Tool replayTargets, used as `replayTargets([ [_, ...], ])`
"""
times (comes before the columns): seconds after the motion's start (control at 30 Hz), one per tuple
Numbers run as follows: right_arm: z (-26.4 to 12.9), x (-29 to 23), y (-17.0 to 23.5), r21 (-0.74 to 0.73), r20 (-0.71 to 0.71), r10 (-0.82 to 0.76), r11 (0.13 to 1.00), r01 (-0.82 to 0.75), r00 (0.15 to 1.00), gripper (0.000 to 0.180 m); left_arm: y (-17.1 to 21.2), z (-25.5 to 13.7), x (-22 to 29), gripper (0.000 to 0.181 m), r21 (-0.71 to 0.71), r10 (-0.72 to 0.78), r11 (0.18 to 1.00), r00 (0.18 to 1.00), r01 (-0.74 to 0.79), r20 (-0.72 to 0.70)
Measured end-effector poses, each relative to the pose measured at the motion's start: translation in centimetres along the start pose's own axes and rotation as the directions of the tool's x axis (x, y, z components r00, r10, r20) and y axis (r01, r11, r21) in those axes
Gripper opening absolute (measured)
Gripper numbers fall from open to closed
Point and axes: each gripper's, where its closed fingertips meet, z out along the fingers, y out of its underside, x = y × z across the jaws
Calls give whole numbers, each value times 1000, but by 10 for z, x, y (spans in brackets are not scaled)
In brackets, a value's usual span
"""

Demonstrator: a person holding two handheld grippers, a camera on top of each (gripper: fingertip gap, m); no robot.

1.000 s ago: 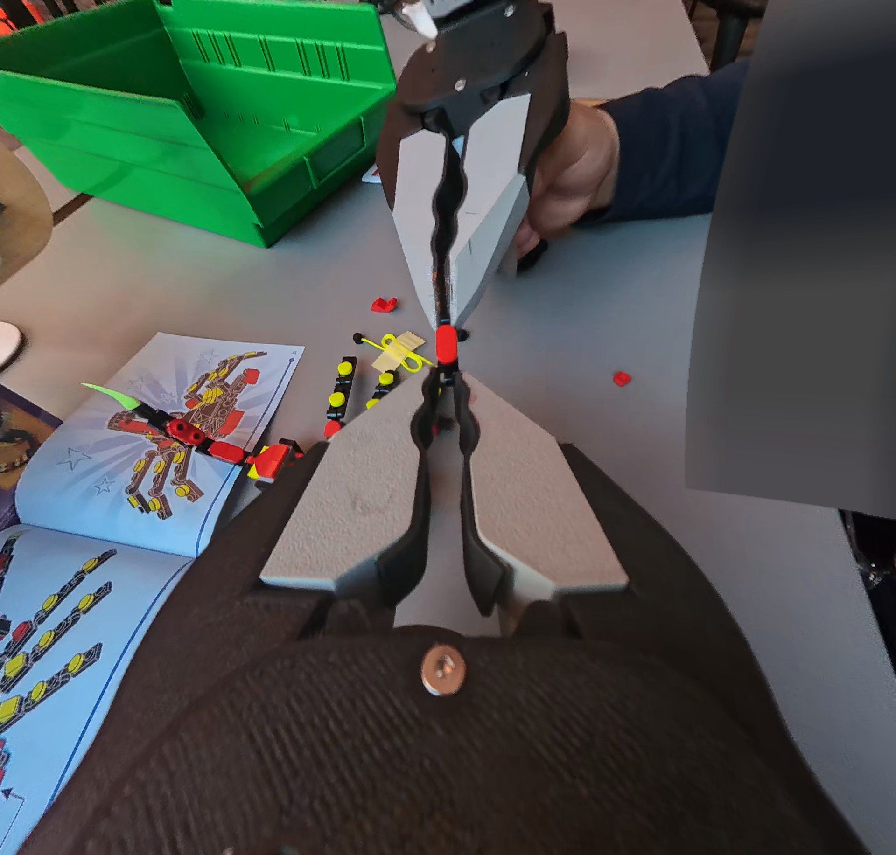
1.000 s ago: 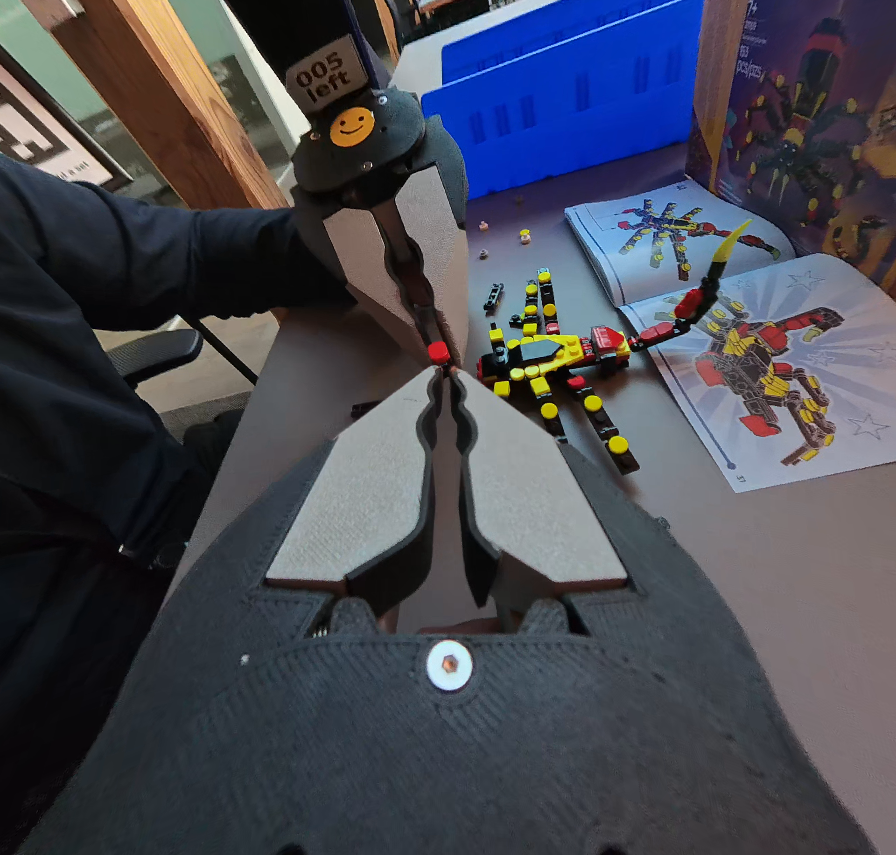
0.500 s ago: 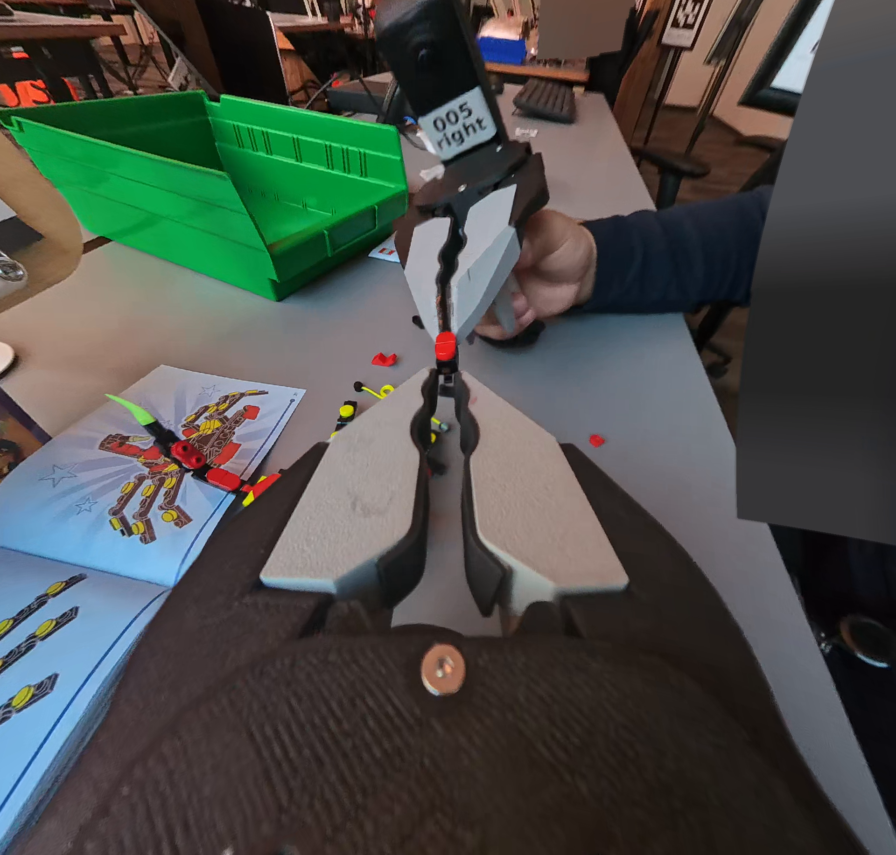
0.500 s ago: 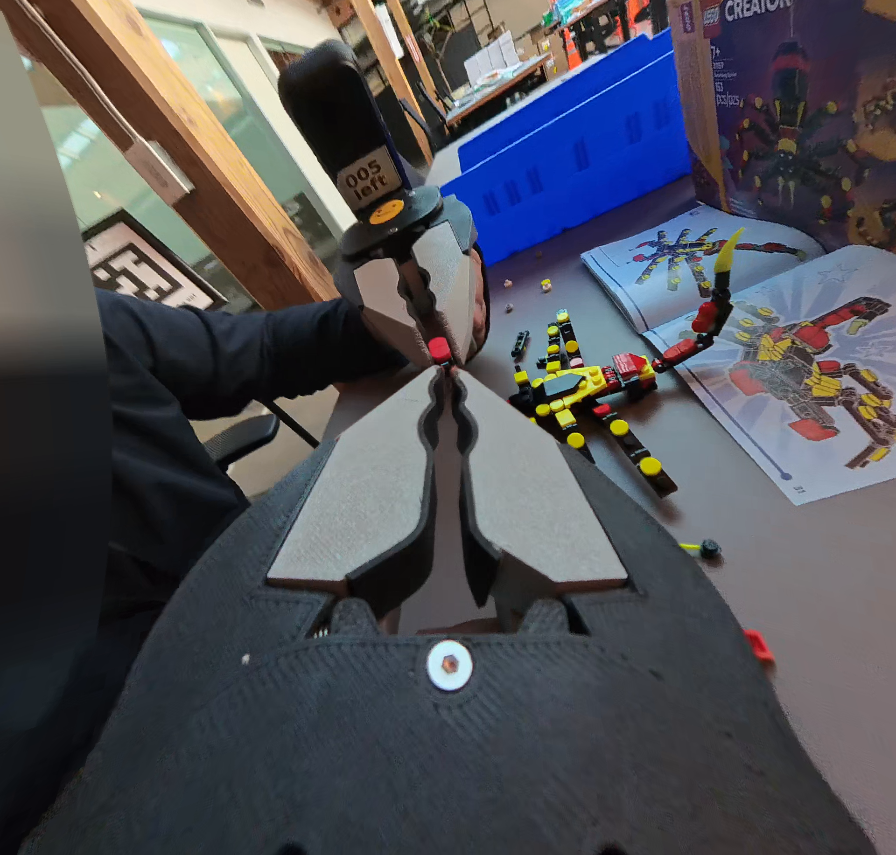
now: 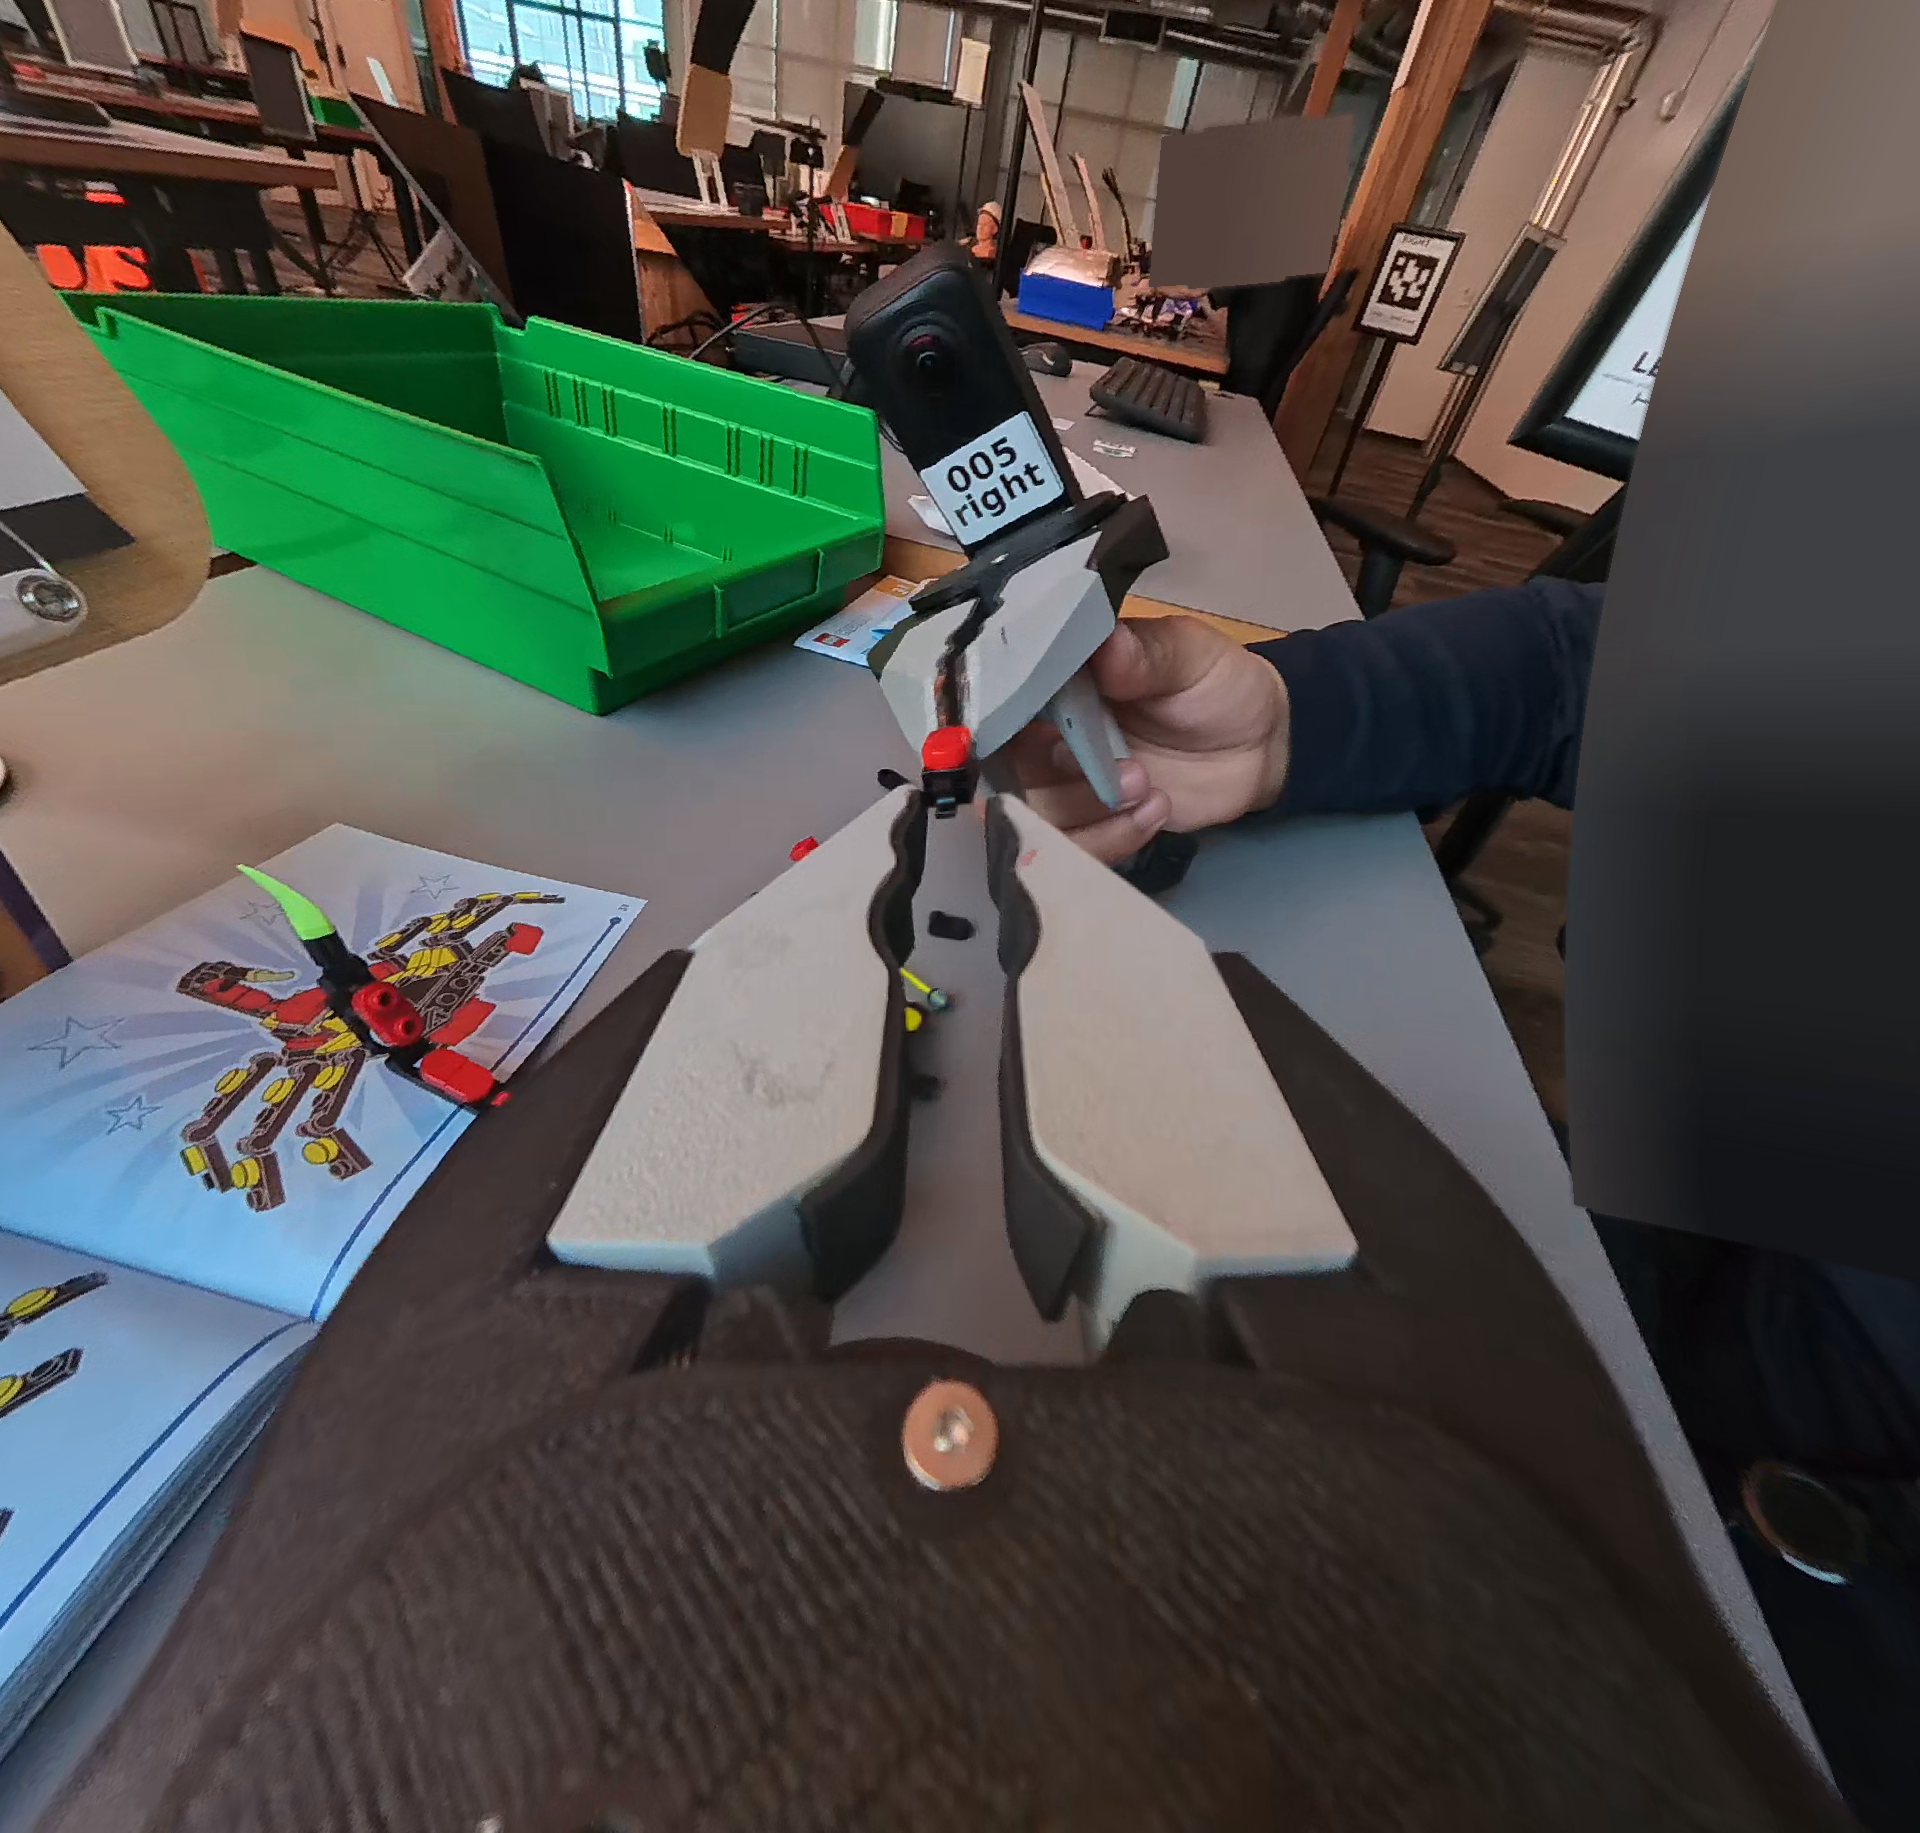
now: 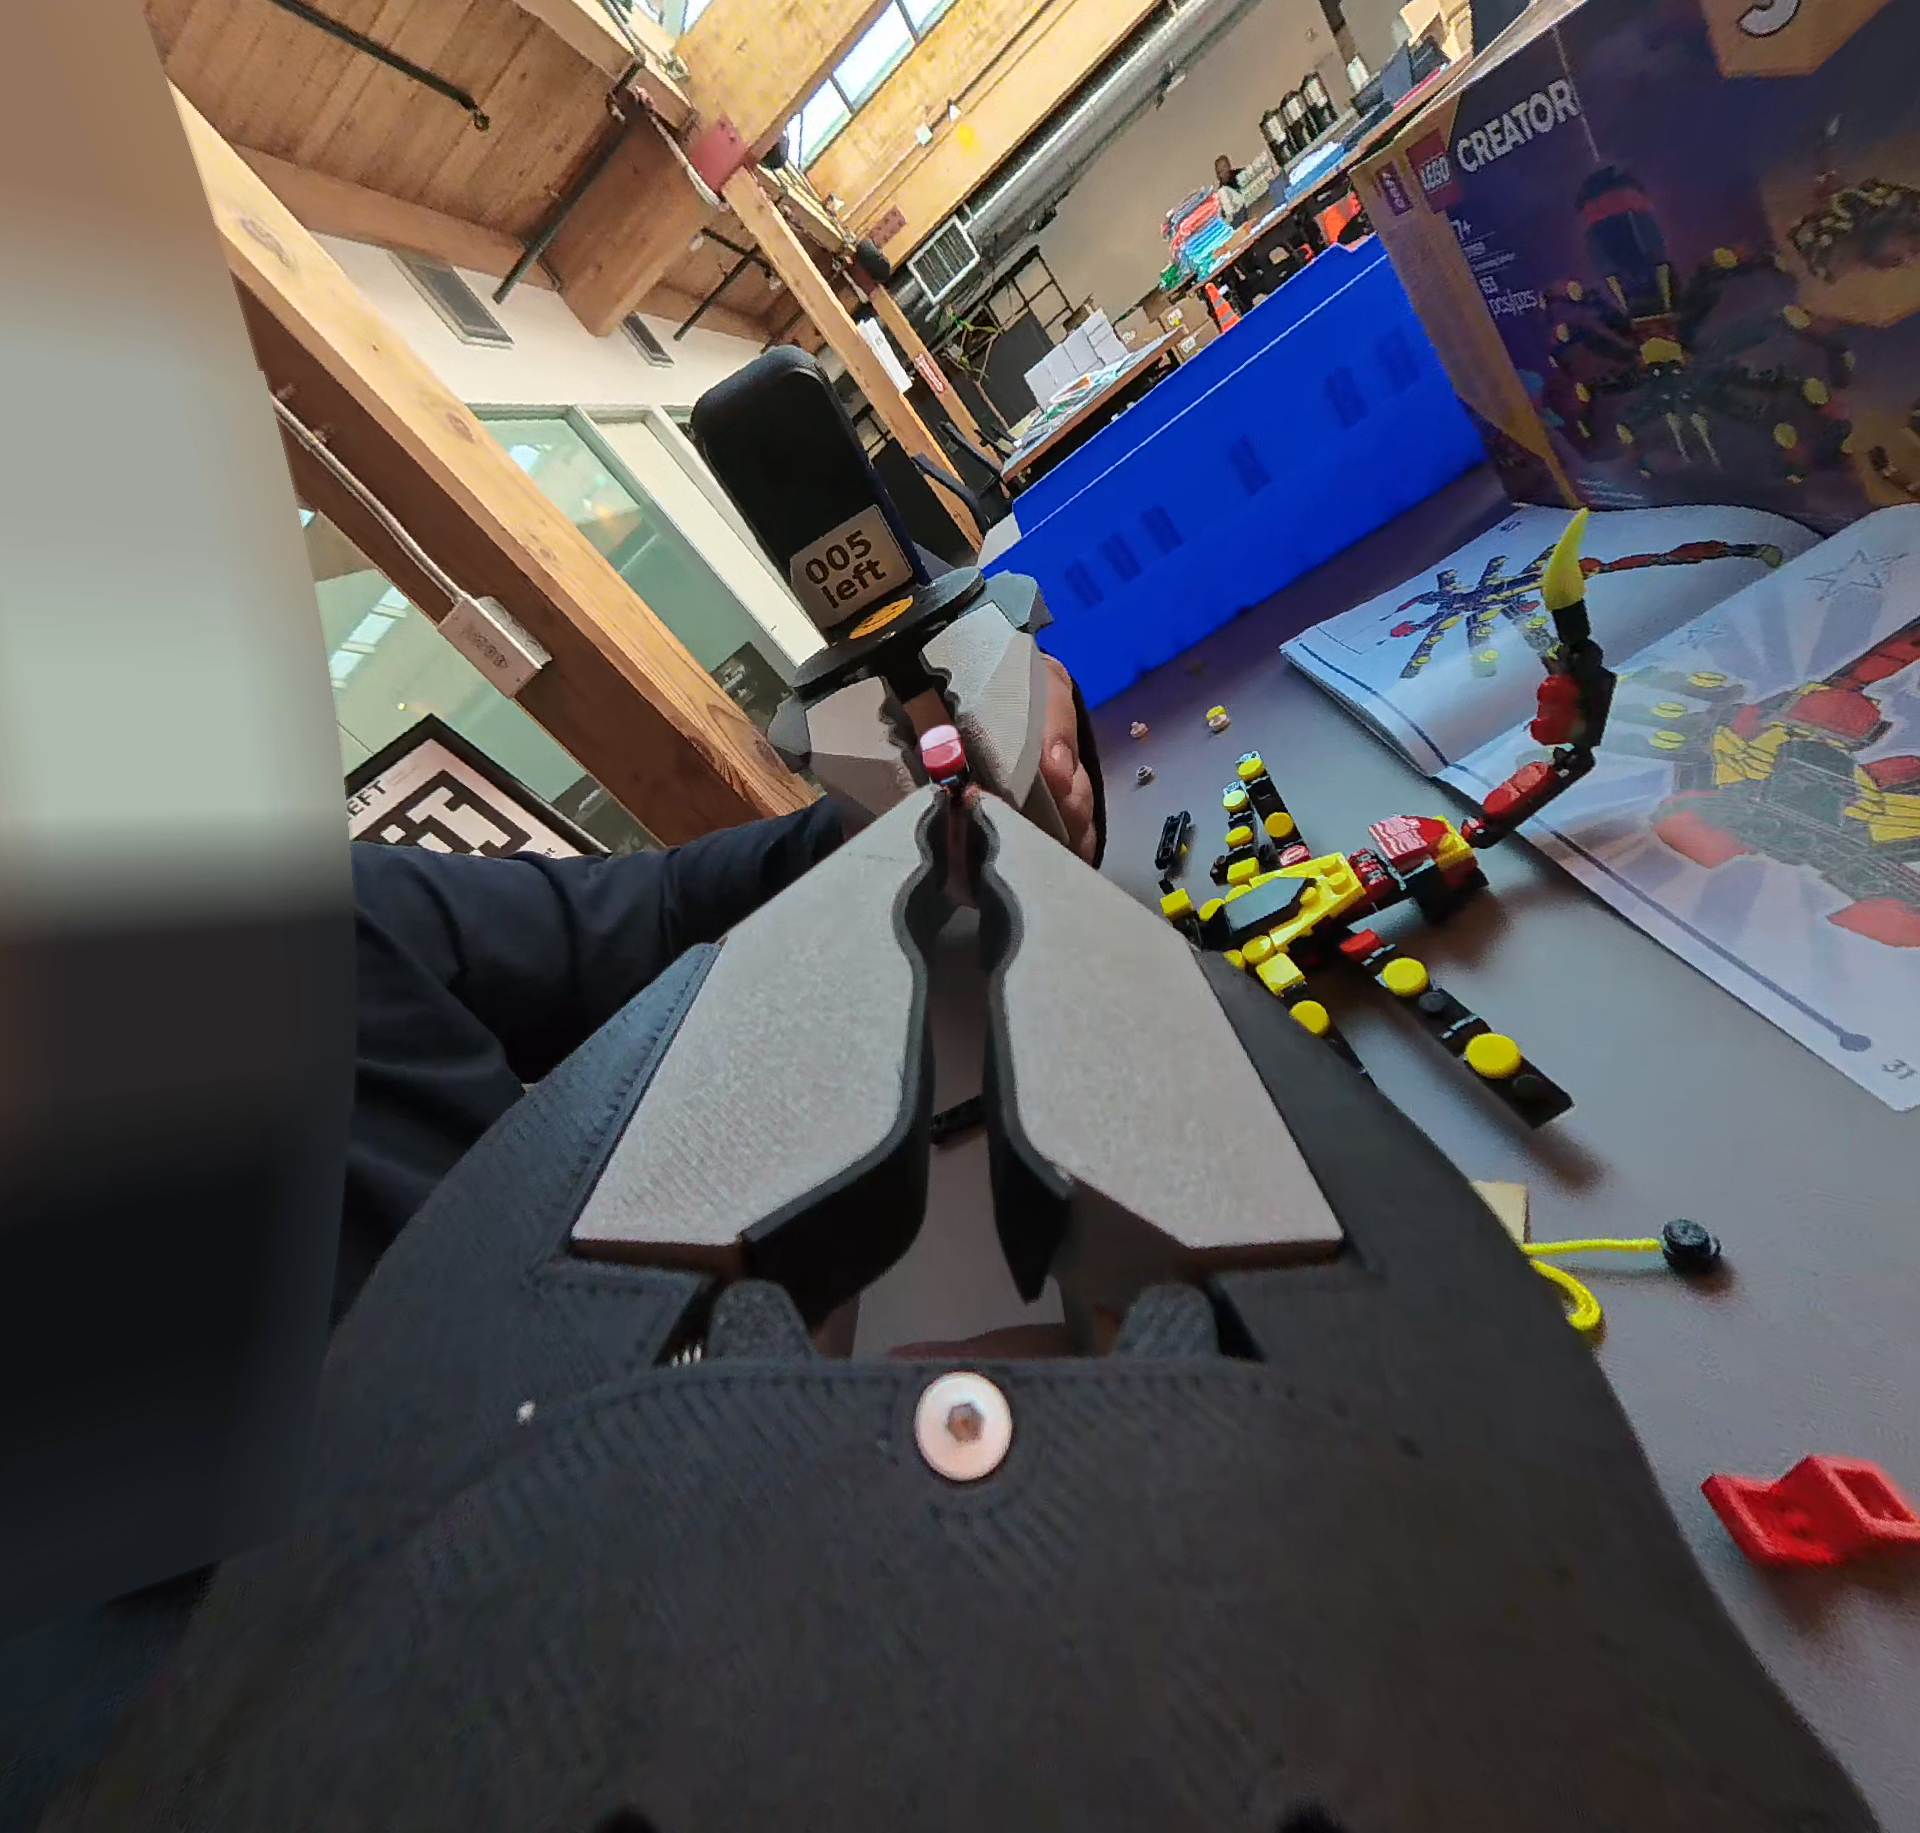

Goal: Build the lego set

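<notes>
My left gripper and my right gripper meet tip to tip above the grey table. Between them is a small red-topped black piece, also visible in the right wrist view. The right jaws are shut on its red end. The left jaws close on its black end with a narrow gap. The half-built yellow, black and red scorpion model lies on the table to the right of my right gripper, with its tail raised. The open instruction booklet lies under the tail.
A green bin stands at the back left. A blue bin and the set's box stand behind the model. A loose red piece and a yellow string with a black knob lie near my right gripper. A person's hand holds it. The tips of both grippers are at nearly the same place.
Both grippers have risen and tilted up from the table, still tip to tip with the small piece between them. More of the room shows behind them.
</notes>
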Motion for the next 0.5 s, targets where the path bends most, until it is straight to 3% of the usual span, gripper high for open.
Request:
replayTargets([
  [0.37, 3, 0, 3, 0, -3, 2, 1000, -2, 1000, 0, -2, -1, 0, 5, 22, -22, 1000, 1000, 23, -15],
  [0.5, 2, 4, 11, -99, -62, -135, 987, 128, 989, 0, 7, -1, 1, 4, -44, -52, 998, 998, 50, -36],
])
